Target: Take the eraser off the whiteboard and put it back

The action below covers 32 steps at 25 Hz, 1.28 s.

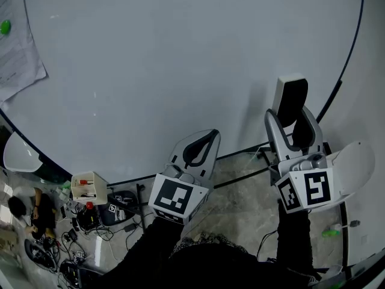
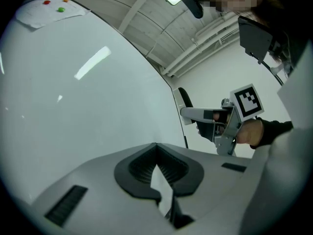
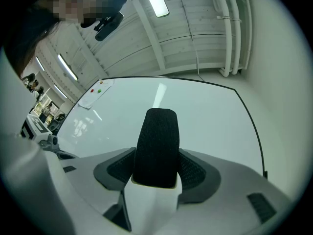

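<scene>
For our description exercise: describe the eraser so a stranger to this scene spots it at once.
Find the whiteboard, then its lower right edge, where the right gripper reaches up. Its jaws clamp the eraser: a white block with a black felt face; the left gripper holds nothing.

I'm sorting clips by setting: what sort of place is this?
Likely a lab or workshop room: a big whiteboard with sheets of paper stuck on it, cables and gear strewn below it, and a bare ceiling with strip lights and exposed pipes.
</scene>
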Available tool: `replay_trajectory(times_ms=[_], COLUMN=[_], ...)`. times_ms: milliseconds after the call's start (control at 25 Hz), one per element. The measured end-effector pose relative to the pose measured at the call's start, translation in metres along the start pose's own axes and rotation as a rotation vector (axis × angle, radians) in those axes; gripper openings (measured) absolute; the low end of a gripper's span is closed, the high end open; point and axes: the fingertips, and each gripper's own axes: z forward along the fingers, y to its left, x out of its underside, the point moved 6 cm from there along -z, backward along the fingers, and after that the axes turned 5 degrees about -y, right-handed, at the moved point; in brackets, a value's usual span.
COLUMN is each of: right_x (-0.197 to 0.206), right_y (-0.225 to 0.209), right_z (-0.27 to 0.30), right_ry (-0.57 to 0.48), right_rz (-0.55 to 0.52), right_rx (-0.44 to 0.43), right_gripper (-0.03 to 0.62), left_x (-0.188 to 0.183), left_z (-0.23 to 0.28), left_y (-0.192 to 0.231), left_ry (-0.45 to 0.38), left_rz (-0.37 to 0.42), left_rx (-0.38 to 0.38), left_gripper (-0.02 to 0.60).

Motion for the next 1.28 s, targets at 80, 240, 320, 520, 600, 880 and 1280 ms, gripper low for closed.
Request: replay_trajectory(times_ms=[80, 240, 320, 520, 600, 880, 1280], right_x=[0.0, 0.0, -0.001, -0.001, 0.0, 0.005, 0.001], right_y=[0.0, 0.001, 0.001, 0.003, 0.006, 0.032, 0.087], right_z=[-0.004, -0.009, -0.012, -0.02, -0.021, -0.024, -0.01], right_ry=[0.001, 0.002, 0.003, 0.006, 0.004, 0.006, -0.001], right_rz=[0.009, 0.025, 0.032, 0.053, 0.062, 0.116, 0.145], right_rx=[-0.005, -0.019, -0.027, -0.058, -0.076, -0.152, -0.207], right_gripper=[0.273, 0.273, 0.273, 0.273, 0.273, 0.273, 0.273], left_x=[0.001, 0.0, -0.001, -0.003, -0.004, -0.006, -0.013], left_z=[-0.002, -0.01, -0.015, -0.034, -0.041, -0.073, -0.127], left_y=[-0.003, -0.007, -0.01, -0.018, -0.019, -0.025, 0.005], left_ry=[0.004, 0.007, 0.007, 0.017, 0.02, 0.034, 0.027], left_rz=[-0.007, -0.017, -0.017, -0.011, -0.009, -0.002, 0.016], left_rx=[-0.013, -0.047, -0.067, -0.136, -0.17, -0.245, -0.322], left_gripper=[0.006, 0.006, 0.006, 0.006, 0.006, 0.006, 0.006])
